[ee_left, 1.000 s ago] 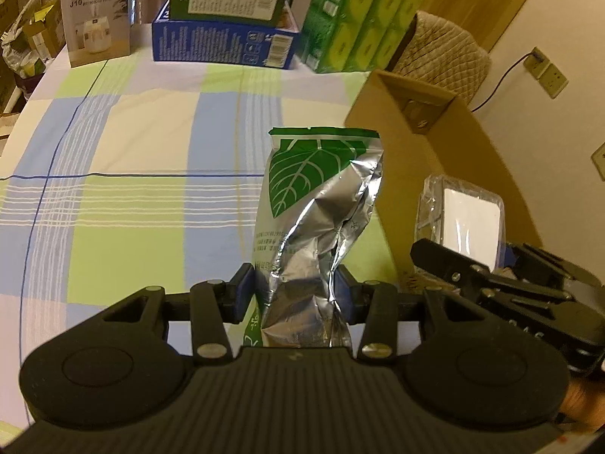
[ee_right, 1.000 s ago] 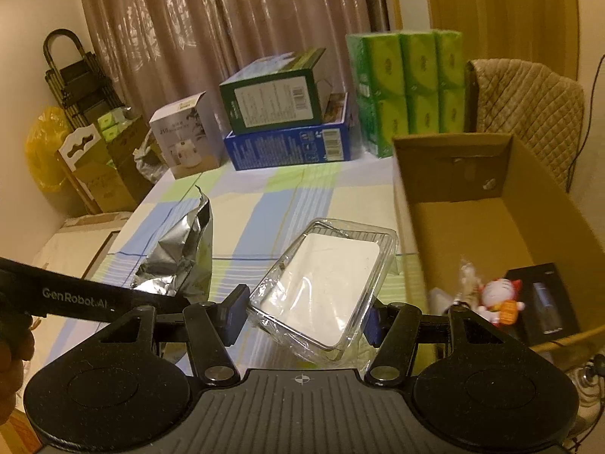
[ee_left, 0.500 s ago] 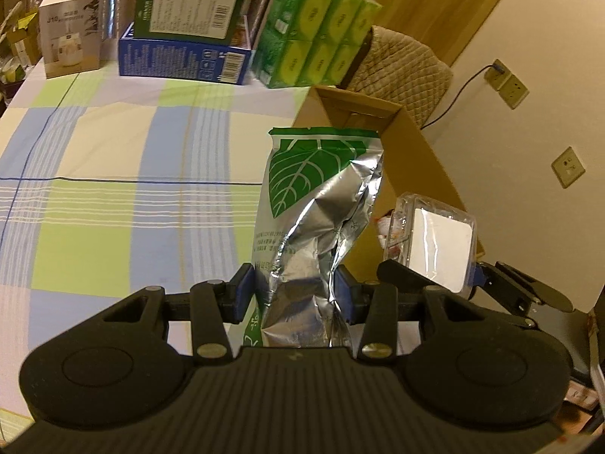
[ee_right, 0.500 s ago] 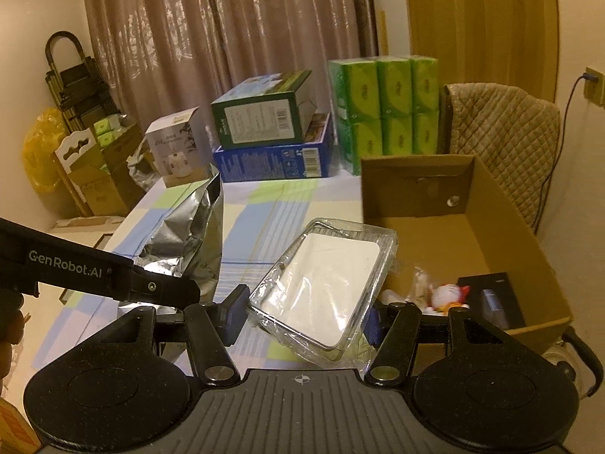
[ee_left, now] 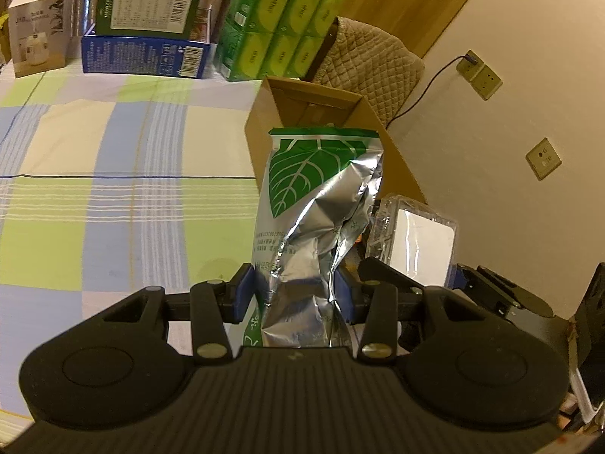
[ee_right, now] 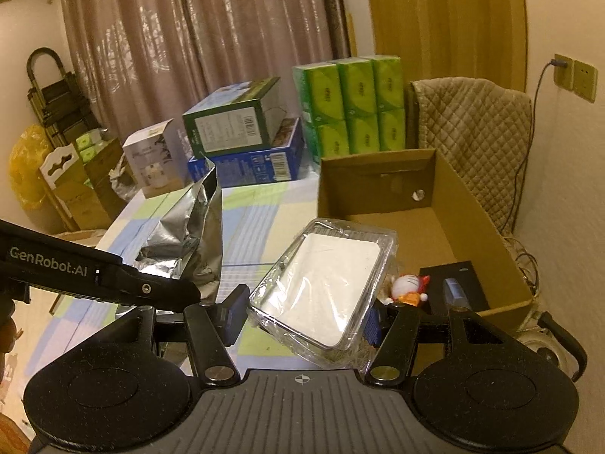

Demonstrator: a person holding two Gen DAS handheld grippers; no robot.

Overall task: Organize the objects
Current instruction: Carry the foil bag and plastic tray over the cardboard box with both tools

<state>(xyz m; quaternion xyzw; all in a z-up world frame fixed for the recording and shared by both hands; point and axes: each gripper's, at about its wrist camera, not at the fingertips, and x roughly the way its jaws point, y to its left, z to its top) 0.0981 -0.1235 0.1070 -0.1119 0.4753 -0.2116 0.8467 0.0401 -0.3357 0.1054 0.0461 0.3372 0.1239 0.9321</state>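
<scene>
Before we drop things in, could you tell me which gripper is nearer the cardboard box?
Right. The right gripper sits at the box edge; the left gripper is beside it, farther over the bed.

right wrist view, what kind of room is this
Probably a bedroom or spare room at home used for storage: a checked bedsheet under stacked product boxes, floor-length curtains, and a quilted chair cover.

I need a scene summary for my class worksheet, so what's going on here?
A person is tidying up with a gripper in each hand. The left gripper holds a silver and green foil bag; the right gripper holds a clear plastic pack. Both are held up near an open cardboard box that already has a small toy and a black box inside.
</scene>
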